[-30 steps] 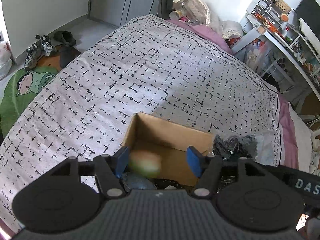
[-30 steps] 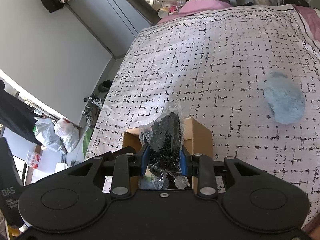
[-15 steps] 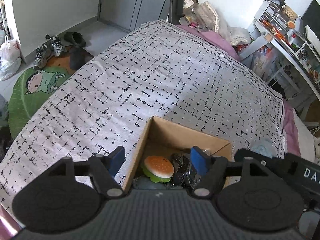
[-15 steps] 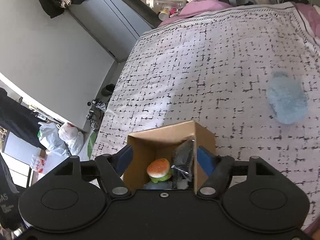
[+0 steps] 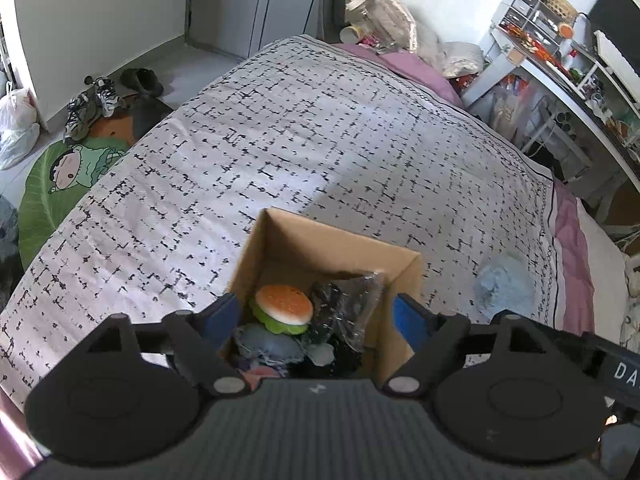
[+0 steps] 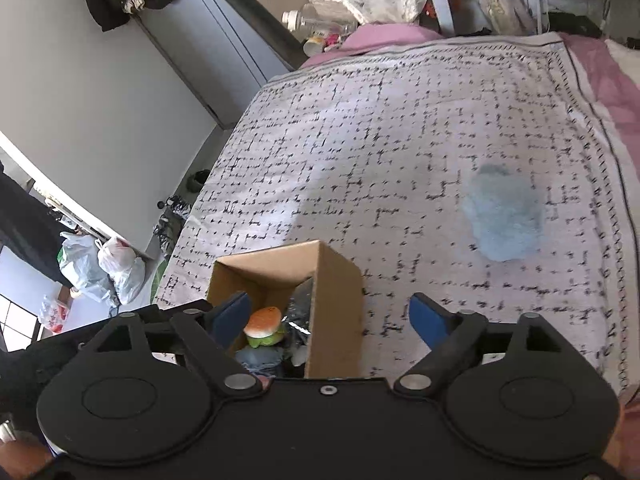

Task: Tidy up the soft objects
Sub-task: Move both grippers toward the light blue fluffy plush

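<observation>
I hover my left hand-held gripper point(image 5: 318, 318) and right hand-held gripper point(image 6: 330, 316), both spread and empty, over the cardboard box point(image 5: 404, 276) holding the burger toy point(image 5: 285, 304) and black bag point(image 5: 352, 300), while the fluffy blue toy point(image 6: 502, 216) lies on the bed point(image 6: 380, 140), far right, likely next.

Cardboard box point(image 5: 332, 240) on a patterned bedspread point(image 5: 320, 140), open at the top. Inside: a toy burger point(image 5: 285, 308) at left, a dark plastic bag point(image 5: 352, 304) just right of it, touching, and a blue-grey fabric piece point(image 5: 268, 344) nearer. Left gripper point(image 5: 316, 318) over the box's near edge, blue fingers point(image 5: 408, 320) spread wide, empty. Fluffy light-blue item point(image 5: 504, 288) on the bedspread right of the box, apart.
</observation>
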